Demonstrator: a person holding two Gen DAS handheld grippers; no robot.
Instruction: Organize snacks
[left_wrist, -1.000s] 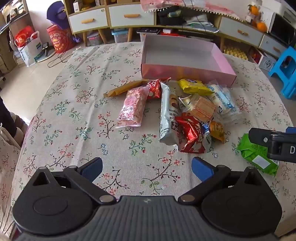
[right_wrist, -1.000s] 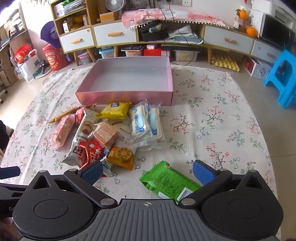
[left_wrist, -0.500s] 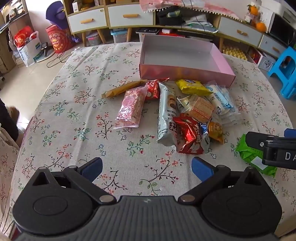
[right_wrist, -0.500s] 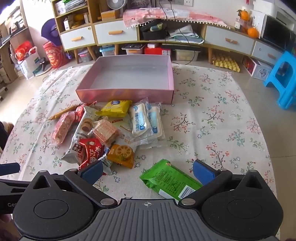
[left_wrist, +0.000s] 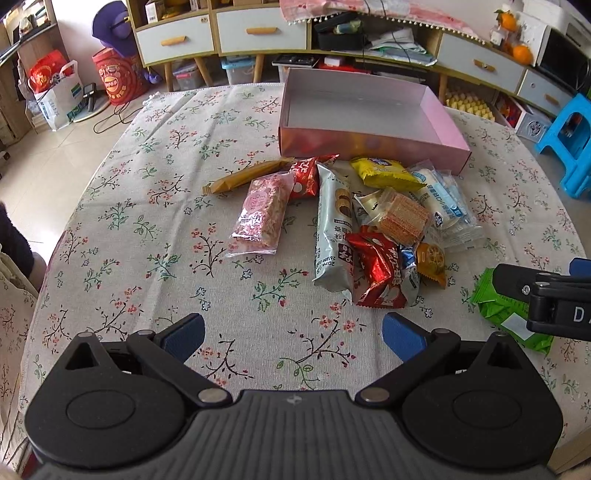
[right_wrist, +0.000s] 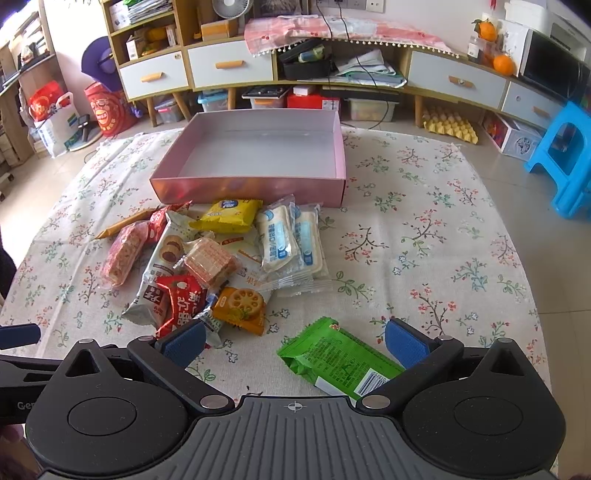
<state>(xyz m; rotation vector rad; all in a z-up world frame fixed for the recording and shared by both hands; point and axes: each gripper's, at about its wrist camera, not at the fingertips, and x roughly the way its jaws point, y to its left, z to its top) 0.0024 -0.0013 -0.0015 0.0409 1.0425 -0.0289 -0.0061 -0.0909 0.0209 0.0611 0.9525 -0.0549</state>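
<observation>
An empty pink box (left_wrist: 448, 122) (right_wrist: 338, 147) stands at the far side of the floral tablecloth. A pile of several snack packets lies in front of it: a red packet (left_wrist: 376, 273) (right_wrist: 177, 302), a long biscuit packet (left_wrist: 332, 229), a pink packet (left_wrist: 258, 214), a yellow packet (right_wrist: 229, 216). A green packet (right_wrist: 332, 358) (left_wrist: 502, 310) lies apart, between my right gripper's open fingers. My right gripper (right_wrist: 293, 341) is open just above the green packet. My left gripper (left_wrist: 293, 334) is open and empty, short of the pile.
The table (left_wrist: 147, 166) is round with edges near on the left and right. A low cabinet with drawers (right_wrist: 229, 68) stands behind it. A blue stool (right_wrist: 565, 158) stands on the floor at the right.
Both grippers have drawn back and up a little, so the pile looks slightly farther. Both stay open. No packet has moved.
</observation>
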